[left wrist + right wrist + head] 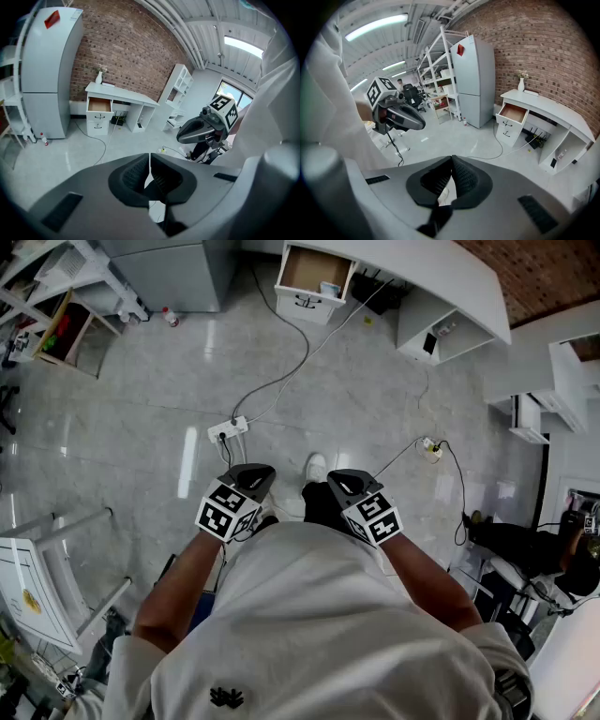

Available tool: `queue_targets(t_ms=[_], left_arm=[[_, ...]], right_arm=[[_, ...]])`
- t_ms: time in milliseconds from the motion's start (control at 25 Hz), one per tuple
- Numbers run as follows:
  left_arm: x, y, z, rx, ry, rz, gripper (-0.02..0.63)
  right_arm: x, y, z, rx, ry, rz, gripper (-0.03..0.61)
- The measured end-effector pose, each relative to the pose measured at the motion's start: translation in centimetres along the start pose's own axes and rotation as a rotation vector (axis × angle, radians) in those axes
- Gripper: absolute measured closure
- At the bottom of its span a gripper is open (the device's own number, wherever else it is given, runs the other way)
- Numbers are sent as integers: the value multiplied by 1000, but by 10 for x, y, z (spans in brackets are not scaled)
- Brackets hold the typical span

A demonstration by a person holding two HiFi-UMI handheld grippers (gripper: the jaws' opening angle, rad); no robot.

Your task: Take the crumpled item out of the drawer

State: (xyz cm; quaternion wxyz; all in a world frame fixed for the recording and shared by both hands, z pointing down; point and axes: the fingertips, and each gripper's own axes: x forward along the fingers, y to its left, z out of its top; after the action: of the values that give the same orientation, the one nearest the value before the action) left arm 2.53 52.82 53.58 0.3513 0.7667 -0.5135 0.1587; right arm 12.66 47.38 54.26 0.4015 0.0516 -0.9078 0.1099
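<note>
above the open drawer (99, 104), a vase (98, 77) shows only in the gripper views.

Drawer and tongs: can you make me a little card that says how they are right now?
drawer: pulled open, in the white desk, far across the floor
inside drawer: small pale thing at one corner, too small to name
left tongs: shut, nothing in them
right tongs: shut, nothing in them
power strip: on the floor between person and desk
</note>
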Motion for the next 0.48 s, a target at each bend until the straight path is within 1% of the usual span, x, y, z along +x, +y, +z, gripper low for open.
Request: queue_targets(t_ms=[120, 200, 320, 480], left_arm=[[28, 9, 32, 2, -4, -2, 584], [47, 16, 57, 3, -1, 3, 584], [73, 25, 103, -1, -1, 15, 584], [119, 40, 168, 43, 8, 29, 584]], right_arm=[[4, -42, 13, 12, -7, 4, 551], [7, -73, 26, 0, -8, 10, 551], [6, -127, 55, -13, -21, 20, 551], [3, -201, 87, -1, -51, 34, 550]])
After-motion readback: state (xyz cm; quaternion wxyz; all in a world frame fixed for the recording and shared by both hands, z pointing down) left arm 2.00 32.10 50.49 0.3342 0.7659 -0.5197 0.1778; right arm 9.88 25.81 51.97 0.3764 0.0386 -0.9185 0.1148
